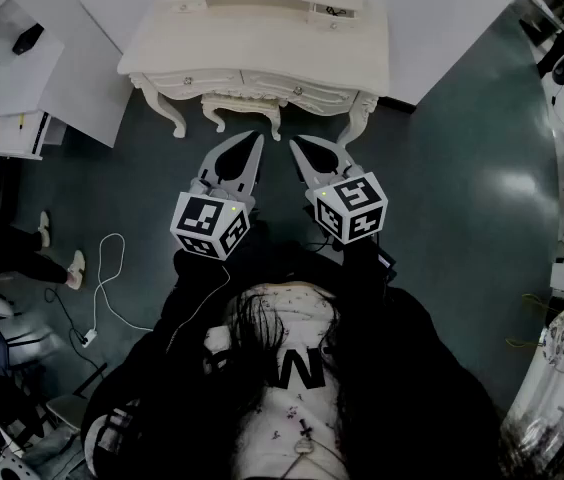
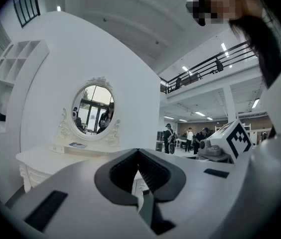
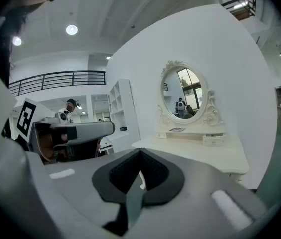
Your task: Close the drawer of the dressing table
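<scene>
Right gripper (image 1: pixel 295 144), jaws together and empty, hovers short of the dressing table (image 1: pixel 262 40) beside the left gripper (image 1: pixel 258 140) (likewise closed). The table's small top drawer (image 1: pixel 330 12) looks ajar, so press squarely on its front.

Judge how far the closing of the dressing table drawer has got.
Done: nothing yet; the small drawer under the mirror looks to stick out from its shelf. In hand: the left tongs and right tongs are both shut and empty, held in front of the dressing table, clear of it. Left: bring one pair to the drawer front and push it in flush.
</scene>
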A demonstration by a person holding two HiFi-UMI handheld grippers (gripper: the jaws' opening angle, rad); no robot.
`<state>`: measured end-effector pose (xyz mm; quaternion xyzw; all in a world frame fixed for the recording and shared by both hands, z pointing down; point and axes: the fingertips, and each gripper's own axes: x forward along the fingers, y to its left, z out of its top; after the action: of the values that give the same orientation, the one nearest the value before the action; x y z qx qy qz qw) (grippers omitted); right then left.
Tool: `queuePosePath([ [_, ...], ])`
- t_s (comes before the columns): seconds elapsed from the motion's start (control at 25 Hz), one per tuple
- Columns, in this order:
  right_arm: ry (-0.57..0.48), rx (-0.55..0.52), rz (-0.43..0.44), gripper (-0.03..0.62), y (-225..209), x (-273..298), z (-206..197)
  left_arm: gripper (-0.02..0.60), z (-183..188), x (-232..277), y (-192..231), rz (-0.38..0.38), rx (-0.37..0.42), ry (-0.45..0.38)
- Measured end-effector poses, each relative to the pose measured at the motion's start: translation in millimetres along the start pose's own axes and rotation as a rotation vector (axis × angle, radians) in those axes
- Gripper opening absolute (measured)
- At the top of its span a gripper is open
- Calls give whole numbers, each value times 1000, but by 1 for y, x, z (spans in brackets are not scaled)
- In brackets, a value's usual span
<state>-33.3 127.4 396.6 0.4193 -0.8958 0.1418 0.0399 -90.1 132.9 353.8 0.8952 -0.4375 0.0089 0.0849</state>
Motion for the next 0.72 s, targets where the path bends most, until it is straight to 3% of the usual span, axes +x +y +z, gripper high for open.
queuePosePath([
  [0.72,-30,68,-30,9,-14,-24,-9,0,-7,2,-22,-20,16,11],
])
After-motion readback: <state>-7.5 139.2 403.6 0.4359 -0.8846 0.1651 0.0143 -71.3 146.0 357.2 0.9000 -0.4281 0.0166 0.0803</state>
